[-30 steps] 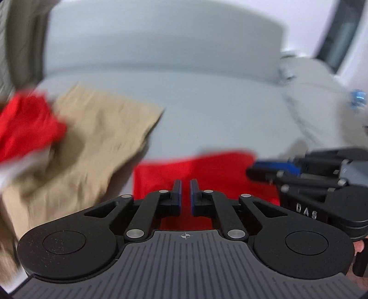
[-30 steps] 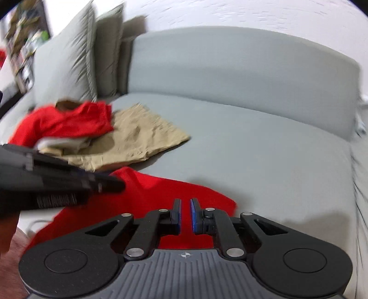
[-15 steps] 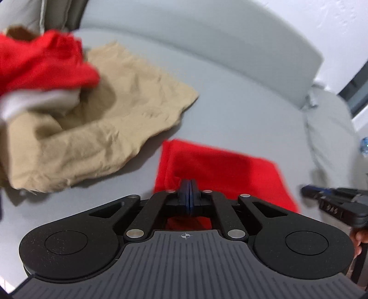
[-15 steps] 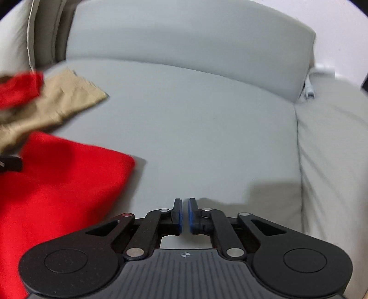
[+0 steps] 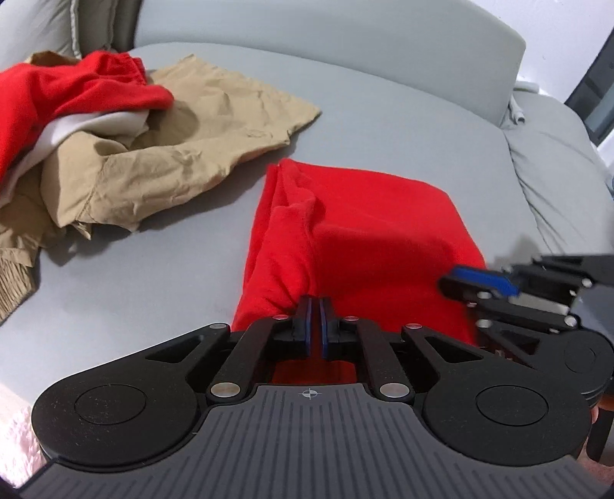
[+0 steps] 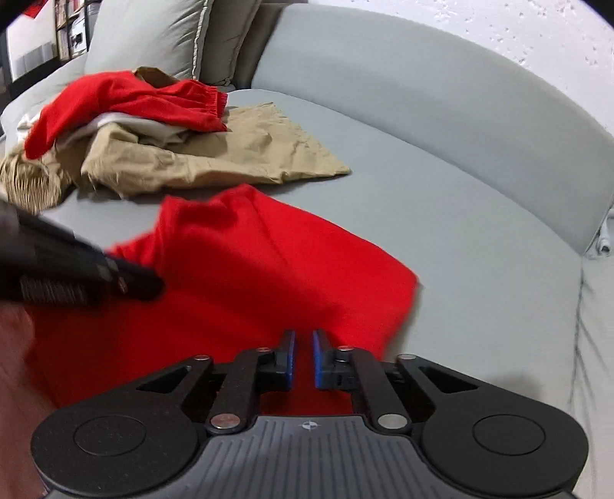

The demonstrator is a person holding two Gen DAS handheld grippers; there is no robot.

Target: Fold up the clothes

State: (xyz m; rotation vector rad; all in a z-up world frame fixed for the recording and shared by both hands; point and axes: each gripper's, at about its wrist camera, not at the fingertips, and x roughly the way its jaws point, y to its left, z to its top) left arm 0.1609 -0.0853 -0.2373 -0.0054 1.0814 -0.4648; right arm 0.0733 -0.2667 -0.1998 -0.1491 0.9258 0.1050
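Observation:
A red garment (image 5: 376,230) (image 6: 249,276) lies flat on the grey sofa seat (image 5: 383,126). My left gripper (image 5: 314,307) is shut on its near left edge, and the cloth bunches up into the pads. In the right wrist view the left gripper (image 6: 130,282) shows blurred at the cloth's left side. My right gripper (image 6: 304,341) sits at the garment's near right edge, pads drawn close with red cloth in the slit between them. The left wrist view shows the right gripper (image 5: 449,284) from the side at that edge.
A crumpled tan garment (image 5: 192,146) (image 6: 230,153) lies behind and left of the red one, with red shorts (image 5: 76,88) (image 6: 126,99) and white cloth heaped on it. Grey cushions (image 6: 153,34) stand at the sofa's back left. The backrest (image 6: 422,96) curves behind.
The left gripper has closed on the red garment's edge and pulled it into a fold. The right gripper swung off to the bare seat, then came back onto the garment's right edge.

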